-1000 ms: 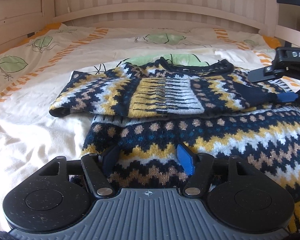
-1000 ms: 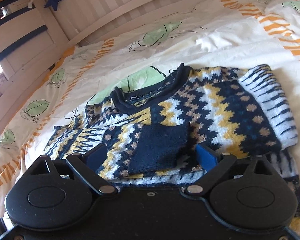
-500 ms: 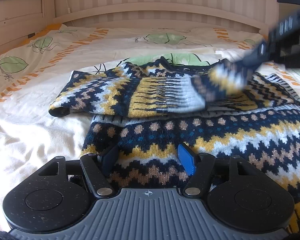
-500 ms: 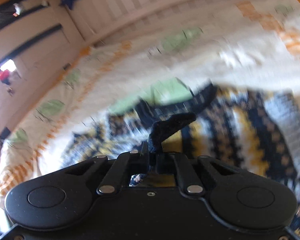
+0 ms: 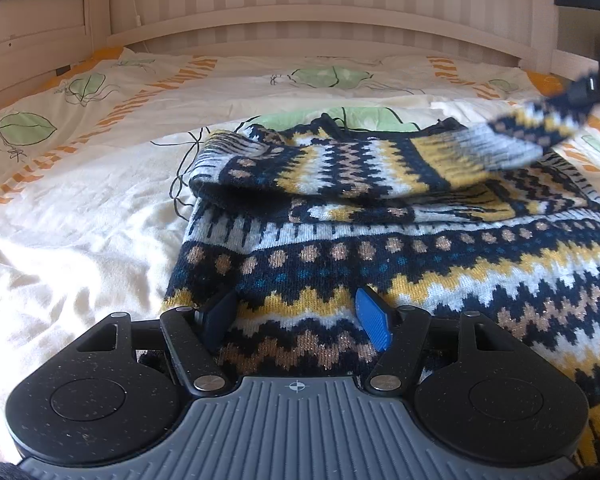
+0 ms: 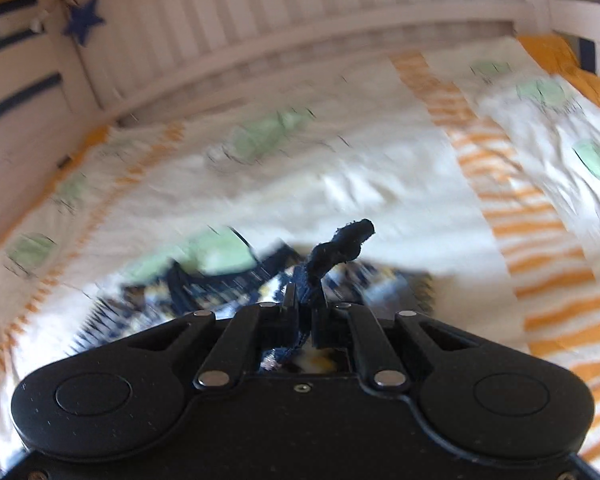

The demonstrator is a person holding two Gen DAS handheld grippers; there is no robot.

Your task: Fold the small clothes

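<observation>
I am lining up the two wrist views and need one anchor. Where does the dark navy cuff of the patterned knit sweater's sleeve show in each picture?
Left wrist view: far upper right, the blurred sleeve rises toward the right gripper; the dark navy cuff itself cannot be made out.
Right wrist view: centre, the dark navy cuff sticks up from the shut jaws.
Shared landmark: the green leaf print on the bedsheet just behind the sweater's collar.
</observation>
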